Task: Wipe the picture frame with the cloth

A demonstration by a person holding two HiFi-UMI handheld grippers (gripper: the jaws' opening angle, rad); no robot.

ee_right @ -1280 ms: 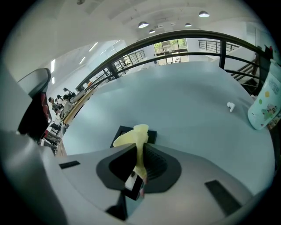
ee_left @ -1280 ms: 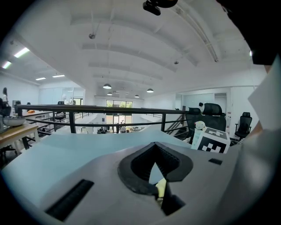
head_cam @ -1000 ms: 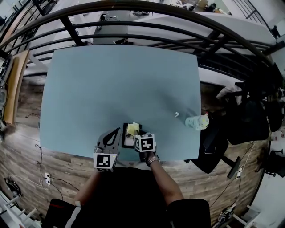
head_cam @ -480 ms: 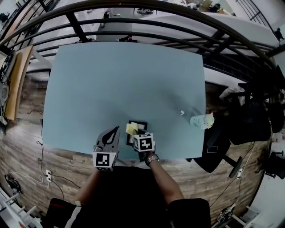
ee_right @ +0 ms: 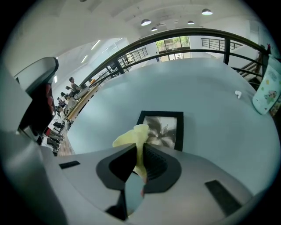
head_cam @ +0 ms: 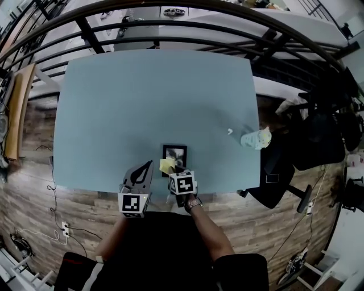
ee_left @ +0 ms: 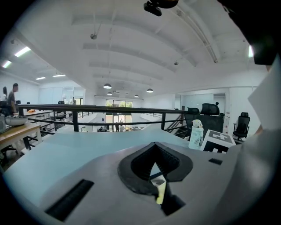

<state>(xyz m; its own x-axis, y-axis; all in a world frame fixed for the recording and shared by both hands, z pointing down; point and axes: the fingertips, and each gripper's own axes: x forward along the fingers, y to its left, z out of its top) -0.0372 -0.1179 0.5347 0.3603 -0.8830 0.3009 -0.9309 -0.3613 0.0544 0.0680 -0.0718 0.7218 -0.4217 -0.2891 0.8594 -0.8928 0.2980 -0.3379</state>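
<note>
A black picture frame (head_cam: pixel 174 153) with a grey flower print lies flat on the blue table (head_cam: pixel 142 96), close to its near edge. My right gripper (head_cam: pixel 172 169) is shut on a yellow cloth (head_cam: pixel 167 165), which hangs at the frame's near left corner. From the right gripper view the cloth (ee_right: pixel 134 136) sticks up from between the jaws (ee_right: pixel 139 154), with the frame (ee_right: pixel 164 127) just beyond. My left gripper (head_cam: pixel 149 166) hovers left of the frame, shut and holding nothing; in its own view the jaws (ee_left: pixel 156 145) meet at a point.
A pale bottle (head_cam: pixel 254 138) stands at the table's right edge, with a small white object (head_cam: pixel 230 131) beside it. A dark railing (head_cam: pixel 170 11) runs behind the table. A black office chair (head_cam: pixel 318 148) is off to the right. Wooden floor lies below the near edge.
My right gripper has drawn back toward me with the cloth, off the frame, which now shows whole. The left gripper has barely moved.
</note>
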